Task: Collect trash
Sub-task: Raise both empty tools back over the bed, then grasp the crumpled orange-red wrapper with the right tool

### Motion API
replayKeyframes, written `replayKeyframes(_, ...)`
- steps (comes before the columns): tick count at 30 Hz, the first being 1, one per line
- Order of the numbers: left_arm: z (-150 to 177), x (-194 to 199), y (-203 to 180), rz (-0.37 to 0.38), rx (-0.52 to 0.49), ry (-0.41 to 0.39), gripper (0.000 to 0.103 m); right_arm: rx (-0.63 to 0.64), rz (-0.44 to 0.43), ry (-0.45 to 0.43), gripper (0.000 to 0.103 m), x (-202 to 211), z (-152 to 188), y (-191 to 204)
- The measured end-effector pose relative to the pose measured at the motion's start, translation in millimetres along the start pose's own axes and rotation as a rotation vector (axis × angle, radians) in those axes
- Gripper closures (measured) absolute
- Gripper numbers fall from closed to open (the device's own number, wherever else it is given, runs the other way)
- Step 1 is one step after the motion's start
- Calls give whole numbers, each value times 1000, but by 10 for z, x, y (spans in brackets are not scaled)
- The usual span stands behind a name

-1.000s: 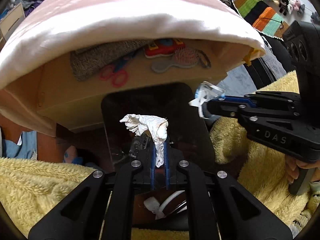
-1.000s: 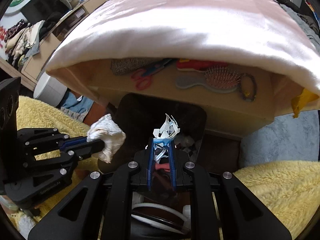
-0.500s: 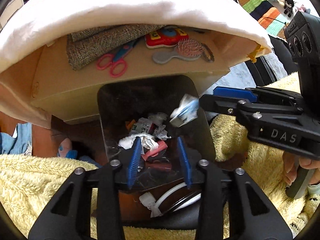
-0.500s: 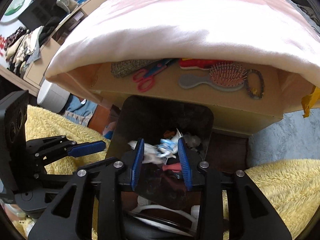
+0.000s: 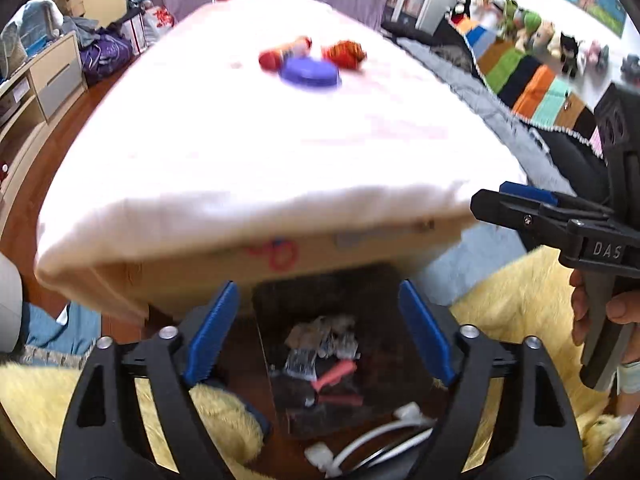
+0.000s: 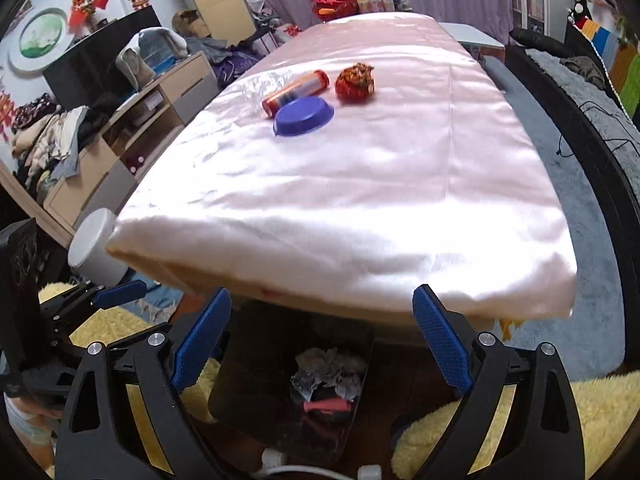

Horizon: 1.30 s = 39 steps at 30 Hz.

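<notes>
Both claws hang over the dark trash bin [image 6: 288,380], the left gripper [image 5: 316,332] and right gripper [image 6: 320,340] spreading wide with nothing between the jaws. Remaining trash lies far up the pink-covered table [image 6: 360,184]: an orange tube [image 6: 296,88], purple lid [image 6: 303,115] and red wrapper [image 6: 355,81]. Best reach over the table edge, jaws wide.

Cloth, plastic and crumpled paper around a dark bin

A smooth pale pink cloth with a satin sheen covers the tabletop [image 6: 360,200]; on it lie a glossy blue plastic lid [image 6: 303,116], a shiny red tube [image 6: 296,88] and a crinkled red-orange wrapper [image 6: 355,81]. The trash bin [image 6: 256,360] below is dark, glossy plastic holding crumpled paper and foil-like scraps [image 6: 328,372]. Both tongs are matt black plastic with silvery metal screws and ribbed blue pads [image 5: 212,332], rough-looking. The yellow rug [image 5: 516,300] is fluffy, long-piled cloth.
</notes>
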<state>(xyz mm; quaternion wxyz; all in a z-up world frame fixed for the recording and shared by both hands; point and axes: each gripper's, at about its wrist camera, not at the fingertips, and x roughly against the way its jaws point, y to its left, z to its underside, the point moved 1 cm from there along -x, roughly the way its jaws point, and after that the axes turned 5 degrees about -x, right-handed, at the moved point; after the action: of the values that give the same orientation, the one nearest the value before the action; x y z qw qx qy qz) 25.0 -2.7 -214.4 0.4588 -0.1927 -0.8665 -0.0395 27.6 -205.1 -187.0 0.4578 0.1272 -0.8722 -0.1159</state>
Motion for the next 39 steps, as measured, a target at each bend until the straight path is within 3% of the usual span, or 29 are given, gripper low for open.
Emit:
replayKeyframes(7,-481,61,175,-41,0,-88,24,25,40,-81,10,38,-475,-76)
replayKeyframes(14,-941,-51,318,-113,-37,-108,24,16,46,-112,10,-125,-954,-119)
replayKeyframes(21,-1325,-282,423,-91,-56,-95,24,11,57,-129,11,-500,-1412,-126)
replayKeyframes(24,-1494,-400,447,-54,-63,-94,25,2,56,-117,20,-701,-1611,-142)
replayKeyframes(30,-1823,-686,443,-10,-93,-70,53,7,76,-55,36,-1145,-1886,-168)
replayKeyframes(35,-1977,-861,431,-5,-115,-56,53,16,68,-11,38,-1391,-1950,-178)
replayKeyframes(37,-2000,-932,421,4,-109,-40,53,18,61,-1,56,-1455,-1974,-193)
replayKeyframes(39,-2005,-994,385,20,-105,-19,52,20,50,1,62,-1491,-2000,-213)
